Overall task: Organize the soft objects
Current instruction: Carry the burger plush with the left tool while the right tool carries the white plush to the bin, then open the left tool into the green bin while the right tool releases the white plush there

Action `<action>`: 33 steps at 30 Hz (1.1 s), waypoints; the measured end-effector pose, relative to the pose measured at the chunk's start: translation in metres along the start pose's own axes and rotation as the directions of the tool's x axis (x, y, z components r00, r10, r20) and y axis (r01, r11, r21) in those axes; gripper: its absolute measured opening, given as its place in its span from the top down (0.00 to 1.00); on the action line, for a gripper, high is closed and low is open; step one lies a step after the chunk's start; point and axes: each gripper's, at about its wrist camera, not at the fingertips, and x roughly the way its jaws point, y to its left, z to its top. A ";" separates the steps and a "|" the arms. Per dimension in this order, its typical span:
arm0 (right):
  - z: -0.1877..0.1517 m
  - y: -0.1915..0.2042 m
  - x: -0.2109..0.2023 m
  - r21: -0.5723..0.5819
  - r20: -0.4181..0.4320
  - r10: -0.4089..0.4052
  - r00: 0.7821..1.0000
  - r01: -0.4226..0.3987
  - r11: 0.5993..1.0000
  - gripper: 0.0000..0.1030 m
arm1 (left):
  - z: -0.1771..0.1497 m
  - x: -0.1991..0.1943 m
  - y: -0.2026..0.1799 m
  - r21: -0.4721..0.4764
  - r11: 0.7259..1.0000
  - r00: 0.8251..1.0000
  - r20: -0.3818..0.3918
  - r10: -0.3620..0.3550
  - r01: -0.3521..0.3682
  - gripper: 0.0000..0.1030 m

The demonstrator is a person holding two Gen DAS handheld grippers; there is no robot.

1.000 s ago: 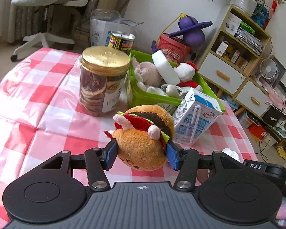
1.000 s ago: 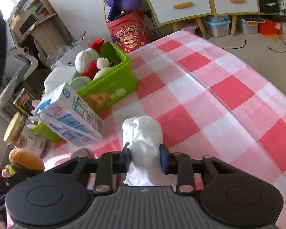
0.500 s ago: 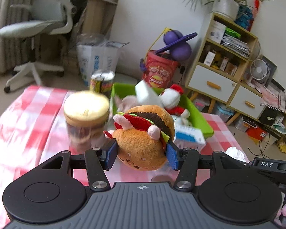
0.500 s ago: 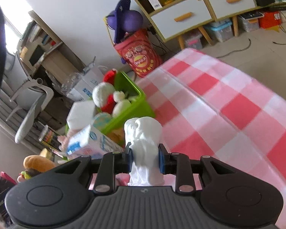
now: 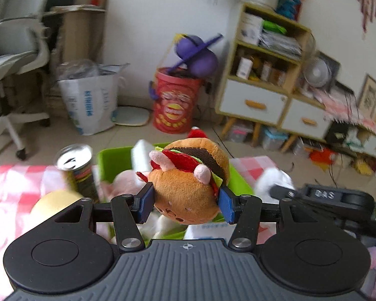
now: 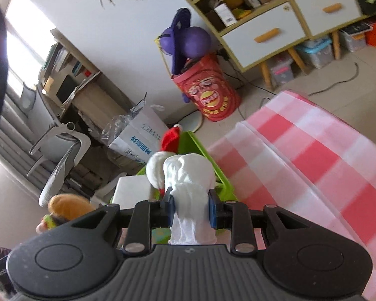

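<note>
both hands are mid-carry, each with one soft thing, and both look headed for the green bin at the far edge of the counter.

the left gripper has its fingers closed on the plush burger, blue pads pressed into the bun on either side, so it hangs in the air just in front of the bin. the right gripper has its fingers squeezed almost together on a white cloth bundle, the rounded top bulging above the pads and a tail hanging below; it hovers near the bin's near corner.

what looks done: the bin already holds several soft things, among them a white plush with a red hat, something pale pink and a white block.

what is left, as i judge it: bring both loads over the bin's opening and let them go, the burger and the cloth each. a can and a jar with a yellow lid stand on the checked cloth beside the bin; being hard, they likely stay out. whether more soft things wait on the counter is hard to tell, since the left view is blurred.
</note>
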 end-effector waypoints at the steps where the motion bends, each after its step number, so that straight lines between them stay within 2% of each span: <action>1: 0.002 0.002 0.005 -0.010 -0.004 0.006 1.000 -0.006 1.000 0.97 | 0.004 0.009 -0.003 0.016 1.000 1.000 -0.021 -0.011 0.011 0.48; 7: 0.015 0.010 0.037 -0.074 -0.031 -0.011 0.999 0.009 0.997 0.96 | 0.018 0.055 -0.004 0.024 0.998 0.990 -0.131 -0.060 0.064 0.48; 11: 0.017 0.015 0.050 -0.109 -0.041 -0.009 0.999 0.004 0.994 0.96 | 0.020 0.077 -0.005 0.068 0.995 0.981 -0.186 -0.054 0.068 0.48; 15: 0.012 0.023 0.065 -0.151 -0.063 -0.014 0.998 0.004 0.989 0.96 | 0.017 0.098 -0.004 0.075 0.995 0.969 -0.243 -0.050 0.070 0.48; 19: 0.007 0.026 0.079 -0.198 -0.074 -0.052 0.996 0.037 0.979 0.96 | 0.013 0.112 -0.003 0.087 0.994 0.962 -0.270 -0.033 0.059 0.47; 24: 0.006 0.019 0.091 -0.194 -0.097 -0.081 0.992 0.061 0.979 0.96 | 0.011 0.116 -0.004 0.107 0.992 0.963 -0.267 -0.031 0.062 0.46; 27: 0.007 0.016 0.087 -0.178 -0.102 -0.071 0.992 0.052 0.983 0.92 | 0.011 0.111 -0.006 0.114 0.991 0.968 -0.245 -0.044 0.074 0.40; 29: 0.009 0.014 0.083 -0.161 -0.107 -0.062 0.992 0.044 0.986 0.85 | 0.010 0.104 -0.008 0.122 0.989 0.975 -0.216 -0.050 0.078 0.35; 31: 0.011 0.011 0.075 -0.148 -0.099 -0.053 0.994 0.038 0.988 0.73 | 0.009 0.098 -0.009 0.116 0.989 0.977 -0.201 -0.065 0.089 0.30; 33: 0.014 0.010 0.067 -0.143 -0.089 -0.052 0.995 0.039 0.989 0.67 | 0.009 0.093 -0.012 0.116 0.988 0.978 -0.194 -0.074 0.098 0.27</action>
